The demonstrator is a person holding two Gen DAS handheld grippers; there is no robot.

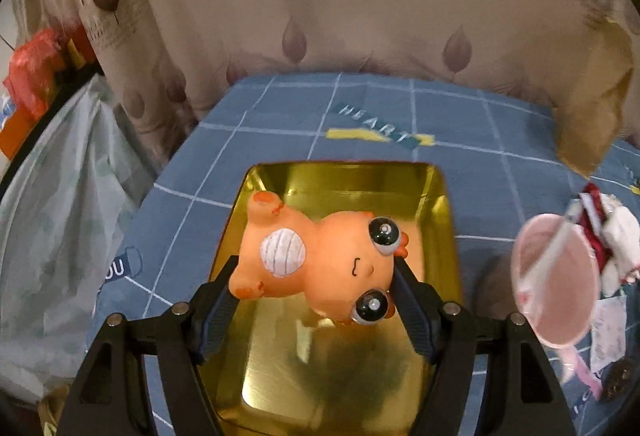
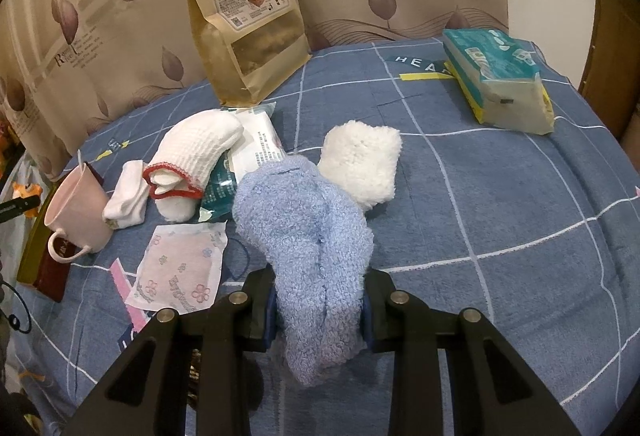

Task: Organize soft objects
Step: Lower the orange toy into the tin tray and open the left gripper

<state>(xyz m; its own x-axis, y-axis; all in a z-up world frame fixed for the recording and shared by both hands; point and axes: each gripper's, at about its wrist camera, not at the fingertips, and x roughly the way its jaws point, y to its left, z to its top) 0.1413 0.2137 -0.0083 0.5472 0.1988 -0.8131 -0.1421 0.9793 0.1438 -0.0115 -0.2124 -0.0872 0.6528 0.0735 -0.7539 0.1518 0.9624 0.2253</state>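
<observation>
Toy bear [image 1: 320, 264] sits clamped in left tool [image 1: 316, 300] above gold tray [image 1: 436, 203].

The blue checked bedsheet [image 1: 280, 107] carries "HEART" on a teal strip over a yellow bar. Behind it, the curtain [image 2: 100, 15] shows "love". The kraft snack pouch [image 2: 244, 15] on the bedsheet reads "陈昌银 千层麻花".

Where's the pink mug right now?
In the right wrist view the pink mug lies tipped at the far left of the blue bedsheet, beside the small white sock.
</observation>
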